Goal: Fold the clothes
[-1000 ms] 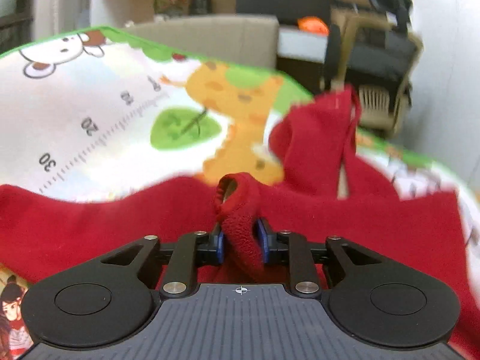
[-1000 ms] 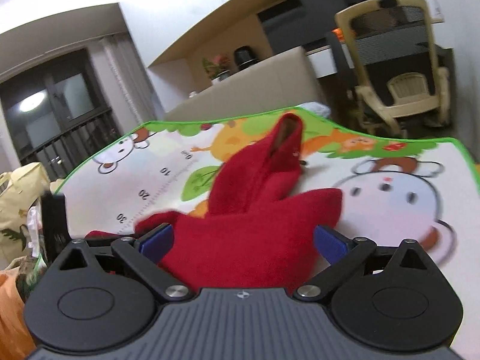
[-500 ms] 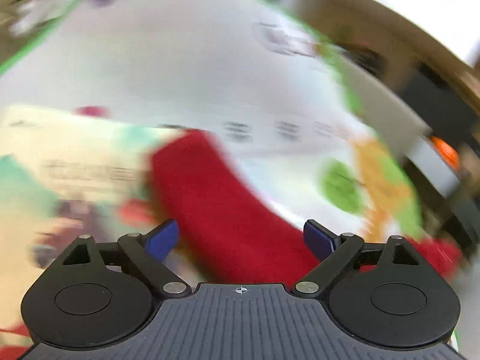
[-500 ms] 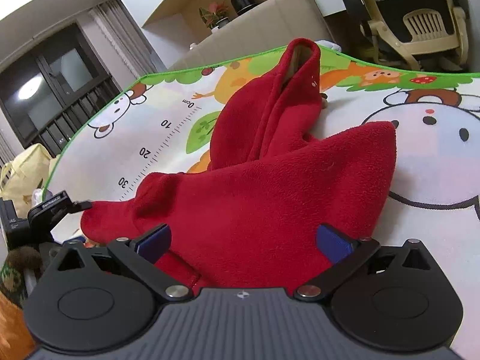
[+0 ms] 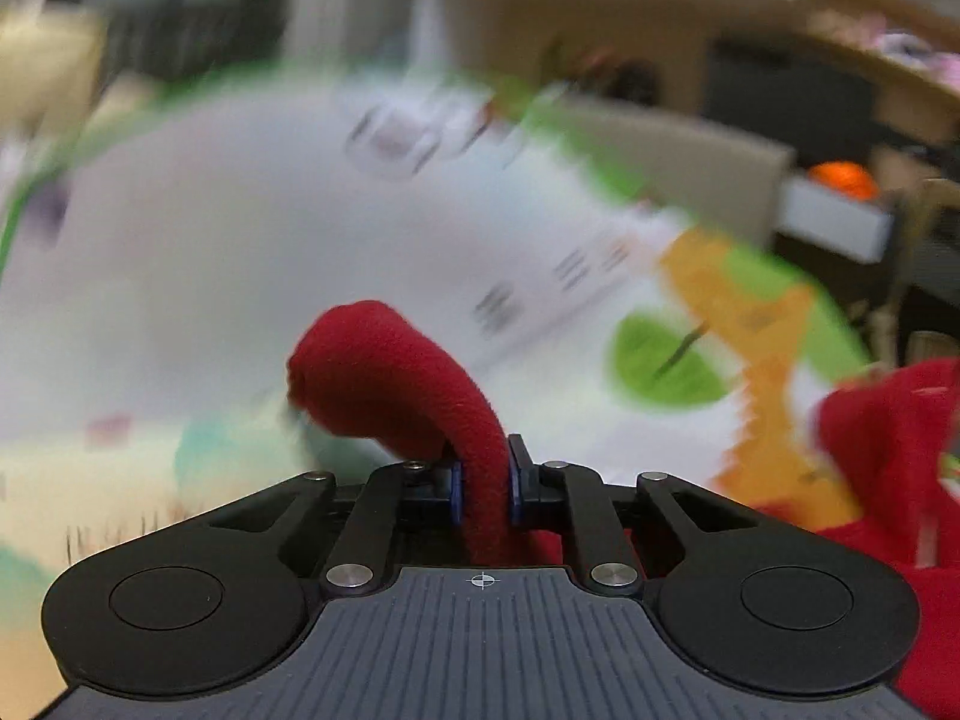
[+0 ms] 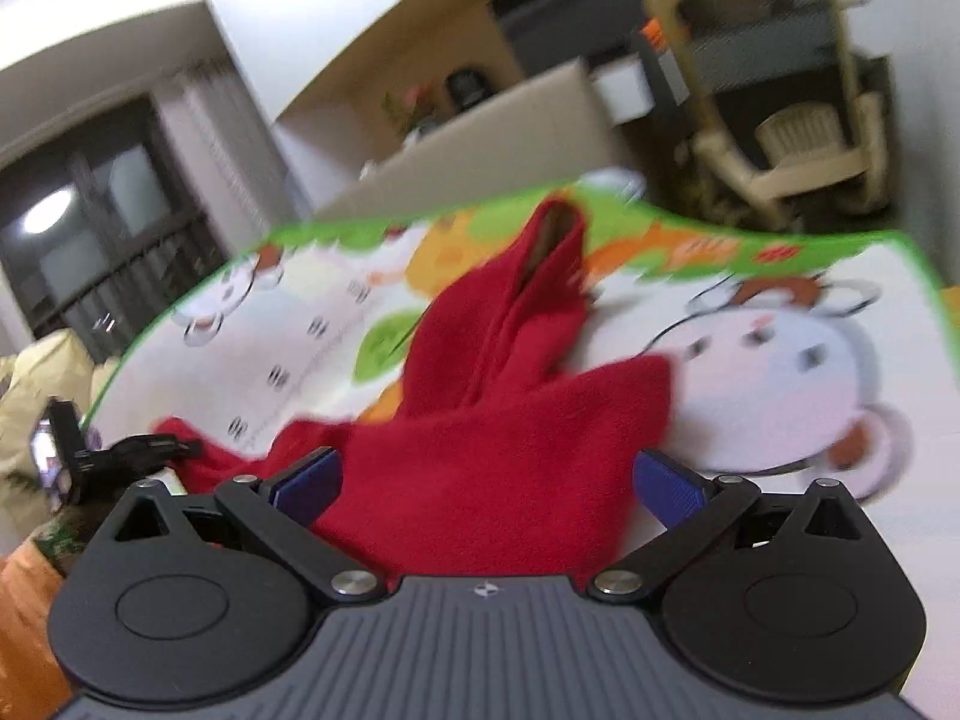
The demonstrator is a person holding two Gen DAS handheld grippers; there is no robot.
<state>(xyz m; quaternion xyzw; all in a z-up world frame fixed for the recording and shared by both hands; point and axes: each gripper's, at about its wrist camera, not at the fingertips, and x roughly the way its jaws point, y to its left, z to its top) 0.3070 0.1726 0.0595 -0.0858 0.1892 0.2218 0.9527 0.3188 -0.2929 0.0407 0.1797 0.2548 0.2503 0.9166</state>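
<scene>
Play mat is the landmark: big, flat, smooth, green scalloped border, printed w/ cartoon animals, a leaf and a ruler scale. Right wrist view shows most of it fairly sharp; left wrist view shows the same mat badly smeared by motion blur, prints barely readable.

Red garment lies on the mat's middle, fuzzy fleece, soft rumpled folds. Only the right view gives its overall shape: a broad flat panel nearest the camera, plus a narrower part running toward the mat's far green border and ending in an open tube w/ a tan inside. Left view shows only bits: one thick rolled strip of the garment arching up off the mat, and more red bulk at the mat's right side.

Beyond the mat's far border: beige chair w/ slatted seat, clear in the right view only.

Left gripper: black linkage, blue pads, jaws nearly together, clamped on the rolled fleece strip, which stands up between them and curls over to the left.

Right gripper: jaws spread wide, blue pads either side of the flat panel's near edge, gripping nothing; can't tell if the pads touch the cloth.

Left gripper also shows at the mat's left edge in the right view, small and dark.
</scene>
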